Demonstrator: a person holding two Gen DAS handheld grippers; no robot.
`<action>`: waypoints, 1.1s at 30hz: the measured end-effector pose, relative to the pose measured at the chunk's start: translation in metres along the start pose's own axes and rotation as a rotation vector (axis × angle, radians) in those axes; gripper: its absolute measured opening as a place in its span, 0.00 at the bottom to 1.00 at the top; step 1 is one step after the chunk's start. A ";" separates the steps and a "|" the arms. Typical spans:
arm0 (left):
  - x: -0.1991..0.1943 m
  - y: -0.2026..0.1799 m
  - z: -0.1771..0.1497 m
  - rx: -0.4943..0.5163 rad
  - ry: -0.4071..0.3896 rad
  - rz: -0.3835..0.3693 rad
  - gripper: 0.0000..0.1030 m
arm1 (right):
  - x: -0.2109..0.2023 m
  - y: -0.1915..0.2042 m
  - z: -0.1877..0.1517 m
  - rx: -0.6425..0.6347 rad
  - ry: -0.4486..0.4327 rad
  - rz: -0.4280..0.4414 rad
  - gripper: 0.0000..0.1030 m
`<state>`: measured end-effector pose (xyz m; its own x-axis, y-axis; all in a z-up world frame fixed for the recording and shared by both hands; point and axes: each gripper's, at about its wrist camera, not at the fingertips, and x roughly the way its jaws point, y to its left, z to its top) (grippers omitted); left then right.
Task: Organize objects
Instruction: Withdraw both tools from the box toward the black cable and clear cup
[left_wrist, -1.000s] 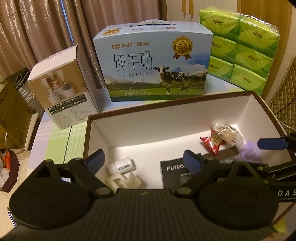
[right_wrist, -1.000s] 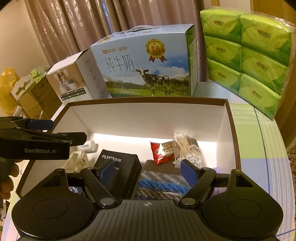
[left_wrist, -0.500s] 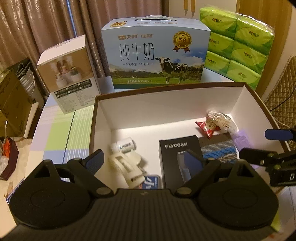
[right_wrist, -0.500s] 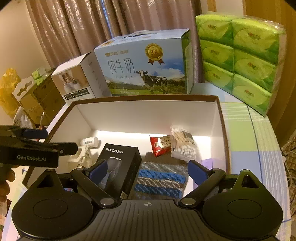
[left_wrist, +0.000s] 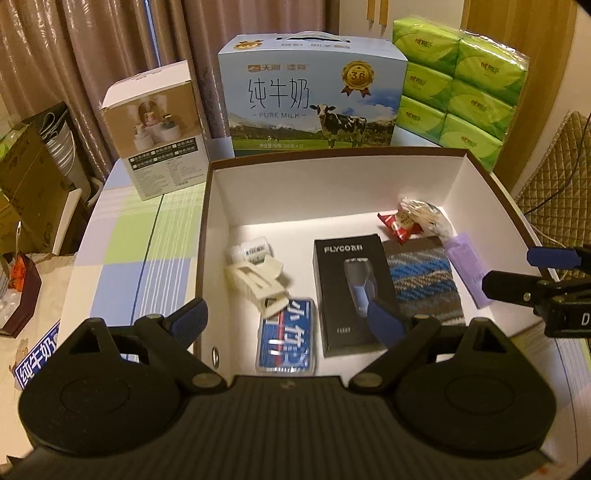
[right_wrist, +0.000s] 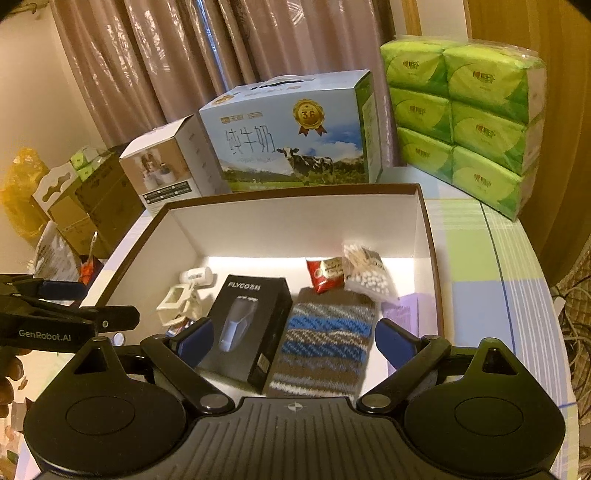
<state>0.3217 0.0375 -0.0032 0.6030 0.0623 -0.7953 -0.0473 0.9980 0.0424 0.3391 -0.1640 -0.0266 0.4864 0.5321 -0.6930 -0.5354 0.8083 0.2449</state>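
An open white box with a brown rim (left_wrist: 202, 236) (right_wrist: 428, 236) holds a black FLYCO shaver box (left_wrist: 349, 291) (right_wrist: 247, 325), a striped knitted cloth (left_wrist: 424, 280) (right_wrist: 325, 343), a red snack packet (left_wrist: 400, 227) (right_wrist: 325, 273), a bag of cotton swabs (right_wrist: 369, 275), a purple sachet (left_wrist: 467, 269), a small white bottle (left_wrist: 253, 251) (right_wrist: 197, 276), a cream plastic clip (left_wrist: 258, 280) and a blue pack (left_wrist: 286, 341). My left gripper (left_wrist: 286, 319) hangs open above the box's near left part, holding nothing. My right gripper (right_wrist: 293, 338) hangs open and empty above the shaver box and the cloth.
Behind the box stand a blue milk carton (left_wrist: 314, 99), a small white product box (left_wrist: 159, 129) and stacked green tissue packs (left_wrist: 461, 85). The table has a checked cloth (left_wrist: 136, 251). Cardboard boxes (right_wrist: 92, 206) sit off its left edge, a quilted chair (left_wrist: 554, 177) to the right.
Both grippers have pulled back and up from the box, so more of its floor shows, including the blue pack. The right jaws have spread wider.
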 end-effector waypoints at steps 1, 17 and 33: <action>-0.003 0.000 -0.002 -0.003 0.001 0.000 0.89 | -0.003 0.001 -0.002 0.002 0.000 0.002 0.89; -0.043 0.000 -0.049 -0.020 0.021 -0.007 0.89 | -0.037 0.018 -0.031 -0.010 -0.001 0.010 0.89; -0.072 -0.002 -0.101 -0.025 0.064 -0.013 0.89 | -0.063 0.040 -0.069 -0.023 0.029 0.028 0.89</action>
<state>0.1985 0.0302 -0.0070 0.5516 0.0478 -0.8327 -0.0600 0.9980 0.0175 0.2394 -0.1830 -0.0199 0.4513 0.5466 -0.7054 -0.5641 0.7873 0.2491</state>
